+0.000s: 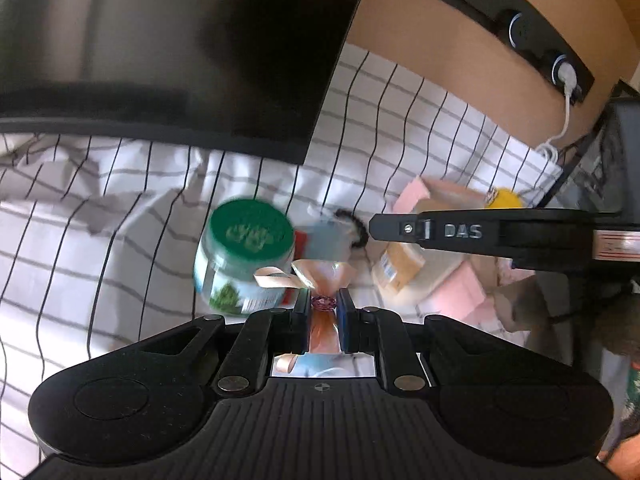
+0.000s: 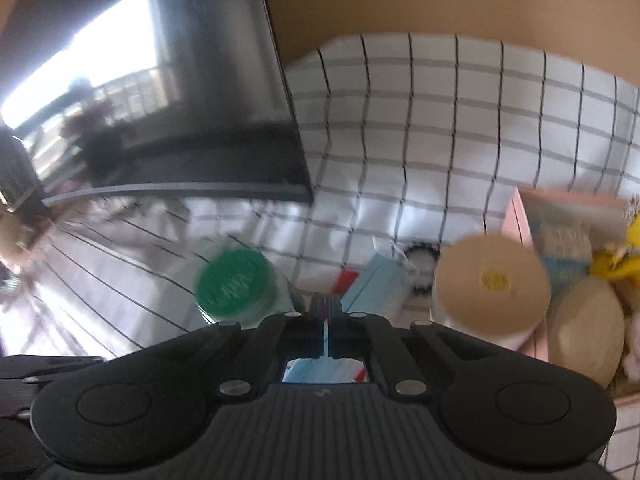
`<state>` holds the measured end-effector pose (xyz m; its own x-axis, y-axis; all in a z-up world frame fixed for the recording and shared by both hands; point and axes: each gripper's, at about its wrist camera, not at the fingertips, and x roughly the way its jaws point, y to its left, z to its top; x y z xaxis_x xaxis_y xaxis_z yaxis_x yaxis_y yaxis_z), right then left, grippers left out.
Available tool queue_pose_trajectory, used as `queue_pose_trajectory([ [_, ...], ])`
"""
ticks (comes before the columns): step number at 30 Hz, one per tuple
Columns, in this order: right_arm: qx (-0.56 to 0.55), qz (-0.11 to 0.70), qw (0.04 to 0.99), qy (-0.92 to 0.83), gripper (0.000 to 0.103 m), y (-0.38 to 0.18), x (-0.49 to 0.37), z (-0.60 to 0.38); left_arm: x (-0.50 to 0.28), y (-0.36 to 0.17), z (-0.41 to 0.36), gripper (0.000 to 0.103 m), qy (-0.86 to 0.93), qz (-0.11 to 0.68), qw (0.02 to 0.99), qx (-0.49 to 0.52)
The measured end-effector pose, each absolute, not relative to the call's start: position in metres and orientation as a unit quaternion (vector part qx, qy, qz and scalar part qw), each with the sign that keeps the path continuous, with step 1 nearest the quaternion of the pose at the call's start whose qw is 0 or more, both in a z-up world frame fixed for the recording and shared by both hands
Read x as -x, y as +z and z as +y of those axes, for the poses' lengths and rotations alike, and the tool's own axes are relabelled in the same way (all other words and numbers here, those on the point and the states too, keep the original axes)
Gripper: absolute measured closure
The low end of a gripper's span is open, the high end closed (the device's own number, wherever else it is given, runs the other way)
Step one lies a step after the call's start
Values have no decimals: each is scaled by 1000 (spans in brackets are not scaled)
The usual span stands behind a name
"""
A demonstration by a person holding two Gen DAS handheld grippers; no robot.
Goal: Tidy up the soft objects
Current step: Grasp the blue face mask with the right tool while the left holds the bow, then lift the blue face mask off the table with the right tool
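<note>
My left gripper (image 1: 324, 300) is pinched on one peach satin ribbon (image 1: 298, 274). The ribbon's long axis runs straight ahead between the pads, and its looped, glossy end points forward, away from me. A small pink faceted bead (image 1: 323, 303) sits on it at the fingertips.

The surface (image 1: 100, 248) is covered with a white cloth printed in a dark grid, creased toward its left edge. One dark flat monitor (image 1: 180, 48) stands at the far left corner.

Just left of the ribbon stands one clear jar (image 1: 236, 264) with a ribbed green round lid (image 1: 252, 232), tilted in the left wrist view. Its label is too blurred to read.

My right gripper (image 2: 326, 308) is pressed together on one light blue pleated face mask (image 2: 374, 280). The thin fabric passes edge-on between the pads, and its long axis points ahead and to the right. One fuzzy black loop (image 2: 420, 256) lies beyond it. Motion blur hides finer texture.

Toward the right edge of the surface stands one pink box (image 2: 520, 220). In front of it is one pale roll with a flat tan round end (image 2: 494, 280) and a yellow centre. One yellow plush item (image 2: 618, 260) lies at the far right.
</note>
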<state>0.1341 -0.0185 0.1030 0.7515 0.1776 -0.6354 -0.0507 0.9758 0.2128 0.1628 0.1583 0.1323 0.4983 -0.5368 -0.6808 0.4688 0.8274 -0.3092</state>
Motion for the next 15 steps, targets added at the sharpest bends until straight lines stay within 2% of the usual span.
queue_pose_trajectory([
  [3, -81, 366, 924, 80, 101, 115, -137, -22, -166, 144, 153, 87, -280, 400, 871, 48],
  [6, -103, 397, 909, 81, 98, 101, -140, -27, -165, 147, 156, 87, -267, 393, 878, 52],
  [11, -161, 415, 894, 50, 78, 52, -143, -26, -165, 133, 175, 87, -249, 416, 872, 64],
  [15, -207, 433, 877, 22, 76, 20, -150, -21, -168, 117, 193, 87, -246, 434, 864, 70],
])
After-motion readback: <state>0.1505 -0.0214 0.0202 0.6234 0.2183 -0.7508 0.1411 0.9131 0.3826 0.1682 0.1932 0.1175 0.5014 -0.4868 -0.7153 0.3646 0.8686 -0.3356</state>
